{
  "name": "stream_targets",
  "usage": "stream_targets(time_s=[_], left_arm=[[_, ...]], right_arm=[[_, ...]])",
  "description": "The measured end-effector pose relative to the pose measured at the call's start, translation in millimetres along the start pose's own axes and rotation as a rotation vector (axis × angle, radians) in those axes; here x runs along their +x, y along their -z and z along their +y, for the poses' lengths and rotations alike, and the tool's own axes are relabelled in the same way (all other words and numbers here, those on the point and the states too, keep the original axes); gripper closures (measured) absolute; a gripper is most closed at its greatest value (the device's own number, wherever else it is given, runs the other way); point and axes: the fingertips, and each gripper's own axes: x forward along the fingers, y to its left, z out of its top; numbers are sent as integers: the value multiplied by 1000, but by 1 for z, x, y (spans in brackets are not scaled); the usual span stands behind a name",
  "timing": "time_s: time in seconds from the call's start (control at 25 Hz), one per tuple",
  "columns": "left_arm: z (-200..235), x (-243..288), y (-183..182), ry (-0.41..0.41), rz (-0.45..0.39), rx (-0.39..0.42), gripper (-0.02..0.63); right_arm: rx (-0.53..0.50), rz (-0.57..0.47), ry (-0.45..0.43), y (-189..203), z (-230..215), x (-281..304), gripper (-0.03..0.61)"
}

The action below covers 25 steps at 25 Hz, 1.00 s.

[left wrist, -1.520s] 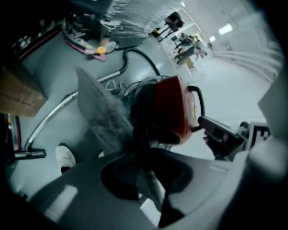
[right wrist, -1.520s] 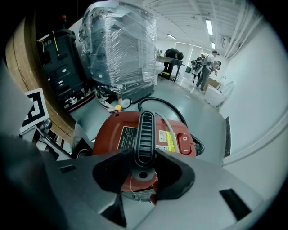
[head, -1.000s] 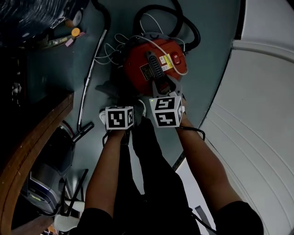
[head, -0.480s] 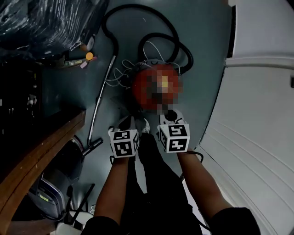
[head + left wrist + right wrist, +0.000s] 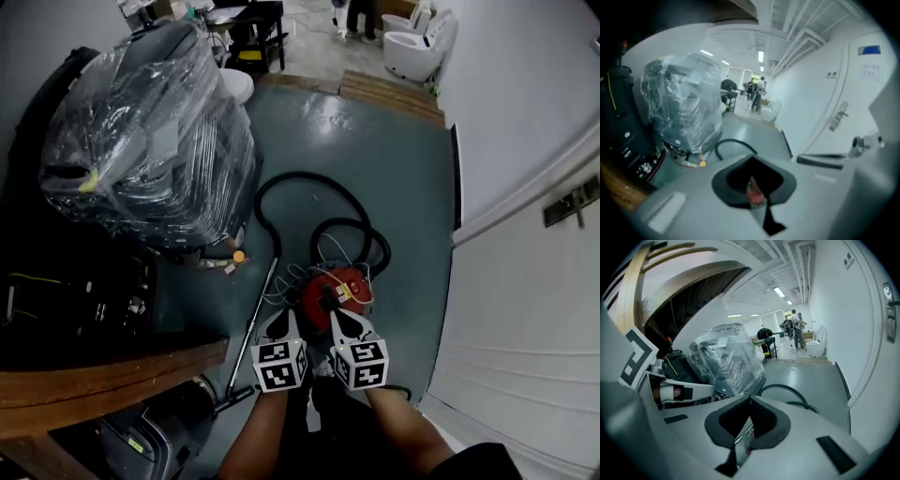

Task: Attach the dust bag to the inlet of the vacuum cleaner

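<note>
The red vacuum cleaner (image 5: 337, 289) stands on the grey floor, its black hose (image 5: 309, 187) looped behind it. No dust bag shows in any view. Both grippers are held side by side above the near side of the vacuum and touch nothing. My left gripper (image 5: 279, 325) is shut with nothing in it; in the left gripper view its jaws (image 5: 755, 206) meet, and a sliver of the red vacuum (image 5: 753, 191) shows past them. My right gripper (image 5: 345, 324) is also shut and empty (image 5: 743, 442). The left gripper's marker cube (image 5: 633, 357) shows at the left of the right gripper view.
A big plastic-wrapped bundle (image 5: 150, 159) stands to the left. A metal wand (image 5: 251, 328) lies beside the vacuum, and a wooden tabletop (image 5: 112, 375) juts in at lower left. A white door (image 5: 525, 319) runs along the right. People stand far down the corridor (image 5: 794, 322).
Both grippers have lifted away from the vacuum's top and now hang well above it. The head view has tipped up and takes in far more of the room.
</note>
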Motion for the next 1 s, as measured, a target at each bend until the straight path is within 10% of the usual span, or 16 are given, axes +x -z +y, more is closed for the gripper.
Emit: stream_targets(time_s=[0.6,1.0], left_arm=[[-34,-138,-169,-83,-324,92,614],[-51,-159,-207,-92,-404,135,614]], right_arm=[[-149,-340,-80,-173,75,-106,580],[-198,-444,-101,-224,87,-133,580]])
